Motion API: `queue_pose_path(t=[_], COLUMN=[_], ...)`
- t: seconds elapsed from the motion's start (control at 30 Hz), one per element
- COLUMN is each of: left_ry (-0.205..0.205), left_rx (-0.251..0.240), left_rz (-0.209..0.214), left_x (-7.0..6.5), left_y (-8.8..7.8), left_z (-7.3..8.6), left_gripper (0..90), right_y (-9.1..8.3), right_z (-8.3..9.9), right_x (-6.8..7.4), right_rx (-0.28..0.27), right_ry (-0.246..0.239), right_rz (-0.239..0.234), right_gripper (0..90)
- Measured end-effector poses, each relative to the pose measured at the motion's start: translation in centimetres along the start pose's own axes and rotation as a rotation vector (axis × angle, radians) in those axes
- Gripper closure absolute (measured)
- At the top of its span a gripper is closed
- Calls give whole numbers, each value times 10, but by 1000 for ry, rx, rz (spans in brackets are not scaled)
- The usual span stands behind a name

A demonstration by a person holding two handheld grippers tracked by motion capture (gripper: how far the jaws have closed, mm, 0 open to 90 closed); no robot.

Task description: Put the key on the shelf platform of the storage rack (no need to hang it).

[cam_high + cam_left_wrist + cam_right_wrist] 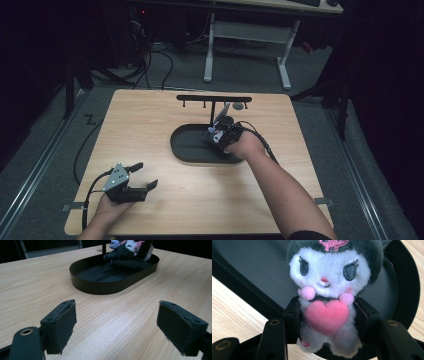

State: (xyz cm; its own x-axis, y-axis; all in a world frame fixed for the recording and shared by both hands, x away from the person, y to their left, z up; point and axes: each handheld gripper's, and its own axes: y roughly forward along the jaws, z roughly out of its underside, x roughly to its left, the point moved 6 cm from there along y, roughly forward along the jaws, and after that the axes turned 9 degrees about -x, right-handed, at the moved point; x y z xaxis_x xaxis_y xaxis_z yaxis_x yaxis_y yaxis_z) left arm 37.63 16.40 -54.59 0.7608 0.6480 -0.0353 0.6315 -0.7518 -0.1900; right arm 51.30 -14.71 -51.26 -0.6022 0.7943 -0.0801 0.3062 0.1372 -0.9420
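**Plush toy clamped over the black tray**

Nearest the lens in the right gripper view, the right gripper (327, 317) has its two black pads pressed into the sides of a plush toy (328, 287), a white-faced doll with a dark hood, pink cheeks and a pink heart on its chest; the jaws are closed on its body and it faces the camera.

The wooden table (150, 125) carries everything; on its far half sits a black oval tray (187, 145) with a low wall, and a thin black rack (214, 98) with small hooks rises behind it; in the high view the right gripper (220, 132) is over the tray's right end, and the toy sits above the tray floor, whether touching it I cannot tell.

The left gripper (142, 176) rests at the near left edge of the table, well apart from the tray; in its own view the left gripper's pads (63, 322) stand apart with only bare wood between them, so it is open and holds nothing.
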Motion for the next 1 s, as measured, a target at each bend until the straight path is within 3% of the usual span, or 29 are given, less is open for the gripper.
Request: queue_pose_path(t=[0.4, 0.43, 0.47, 1.0], left_ry=[-10, -11, -12, -10], left_rx=[3, 2, 2, 8], left_rz=[-3, -3, -3, 4], left_x=[1, 1, 1, 1], left_y=[0, 0, 0, 0], left_z=[0, 0, 0, 0], left_gripper=[166, 166, 166, 166], right_y=[8, 8, 9, 18], right_z=[13, 14, 15, 20], right_x=[-8, -7, -9, -7], right_rx=[14, 23, 15, 21], right_ry=[32, 62, 40, 59], right_rz=[-6, -9, -7, -18], right_gripper=[471, 470, 470, 435])
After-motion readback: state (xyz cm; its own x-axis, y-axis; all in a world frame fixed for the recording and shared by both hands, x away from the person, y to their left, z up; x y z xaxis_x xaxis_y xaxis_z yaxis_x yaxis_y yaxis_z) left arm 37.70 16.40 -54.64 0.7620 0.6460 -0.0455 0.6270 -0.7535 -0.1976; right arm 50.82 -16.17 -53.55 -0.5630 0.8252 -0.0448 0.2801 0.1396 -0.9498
